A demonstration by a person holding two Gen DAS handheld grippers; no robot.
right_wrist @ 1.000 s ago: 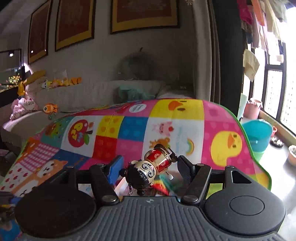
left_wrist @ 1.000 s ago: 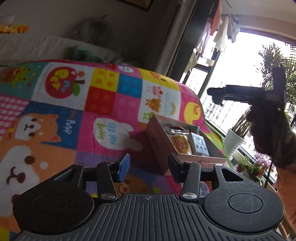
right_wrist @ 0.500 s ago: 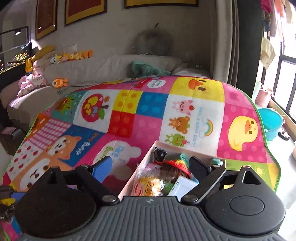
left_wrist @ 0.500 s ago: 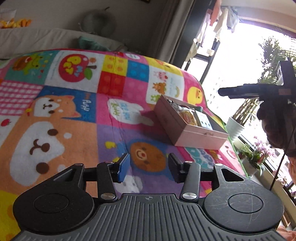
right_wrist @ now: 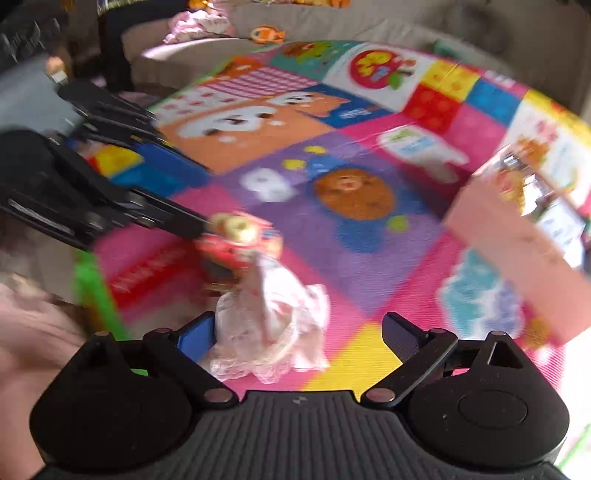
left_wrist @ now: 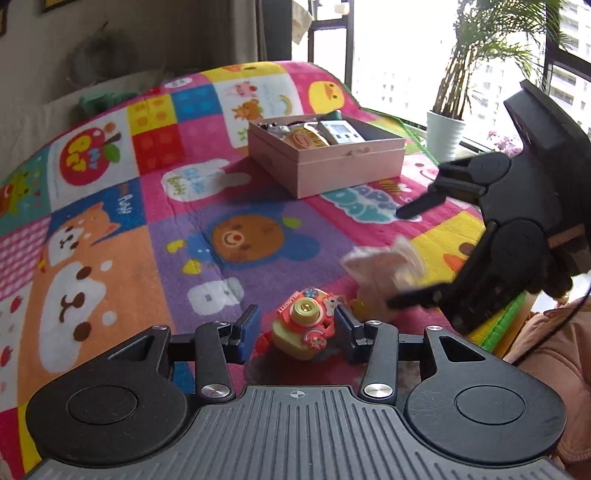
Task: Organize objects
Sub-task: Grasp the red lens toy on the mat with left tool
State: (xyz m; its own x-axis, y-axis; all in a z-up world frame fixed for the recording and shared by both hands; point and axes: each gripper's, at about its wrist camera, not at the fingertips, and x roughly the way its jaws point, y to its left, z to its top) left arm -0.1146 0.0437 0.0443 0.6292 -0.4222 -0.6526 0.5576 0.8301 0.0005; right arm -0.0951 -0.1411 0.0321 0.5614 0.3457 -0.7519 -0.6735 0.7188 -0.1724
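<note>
A pink box (left_wrist: 325,155) holding several small toys sits on the colourful play mat (left_wrist: 110,229). A red and yellow toy camera (left_wrist: 304,326) lies on the mat between the open fingers of my left gripper (left_wrist: 295,334); its right pad is at the toy's side. A crumpled pale wrapper (left_wrist: 384,266) lies beside it. My right gripper (right_wrist: 299,332) is open with the wrapper (right_wrist: 273,332) between its fingers, near the left pad. The right wrist view is blurred; it shows the toy camera (right_wrist: 236,240) and the box (right_wrist: 517,221).
The mat's green front edge (right_wrist: 96,291) is near the toy camera. A sofa with soft toys (right_wrist: 221,26) stands behind the mat. A potted palm (left_wrist: 445,133) stands by the window past the box.
Both grippers dropped from the box to the mat's near corner. The doll held by the right gripper a second ago is gone from it. The toy camera and wrapper came into view.
</note>
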